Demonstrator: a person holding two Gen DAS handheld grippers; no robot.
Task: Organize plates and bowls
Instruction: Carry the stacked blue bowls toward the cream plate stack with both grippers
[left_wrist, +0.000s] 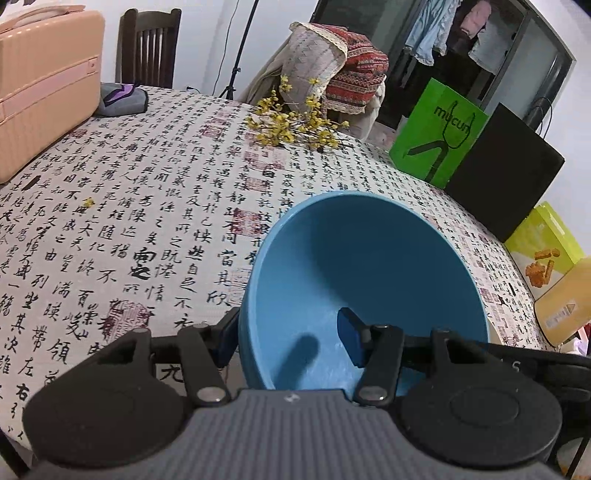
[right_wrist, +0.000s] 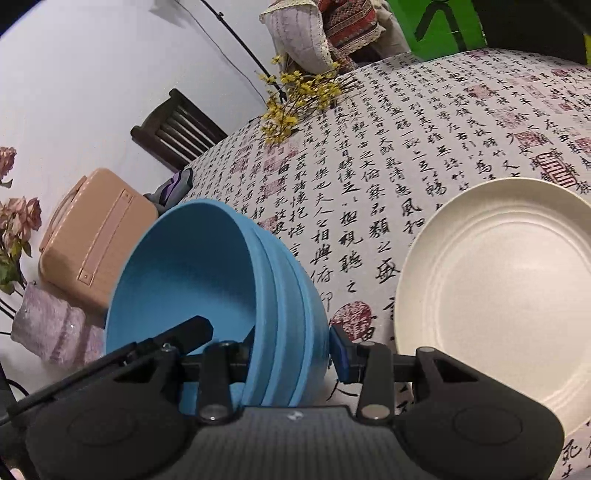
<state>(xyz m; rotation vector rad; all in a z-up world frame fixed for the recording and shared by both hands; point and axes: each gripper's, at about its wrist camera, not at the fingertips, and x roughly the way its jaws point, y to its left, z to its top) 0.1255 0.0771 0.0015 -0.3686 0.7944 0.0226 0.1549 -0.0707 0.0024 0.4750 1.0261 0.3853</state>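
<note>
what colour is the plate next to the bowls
Cream white plate, plain with faint raised rings; it shows best in the right wrist view.

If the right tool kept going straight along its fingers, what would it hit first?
The right tool already clamps the stacked blue bowls; past them, probably bare tablecloth left of the white plate, though depth is unclear.

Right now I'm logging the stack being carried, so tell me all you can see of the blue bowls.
The blue bowls are matte, plastic-looking, deep and round, nested; three rims show. They are tilted, mouth toward the cameras, inside empty. The left gripper and the right gripper each clamp the wall, one finger inside, one outside. The stack hangs over the tablecloth, left of the white plate.
</note>
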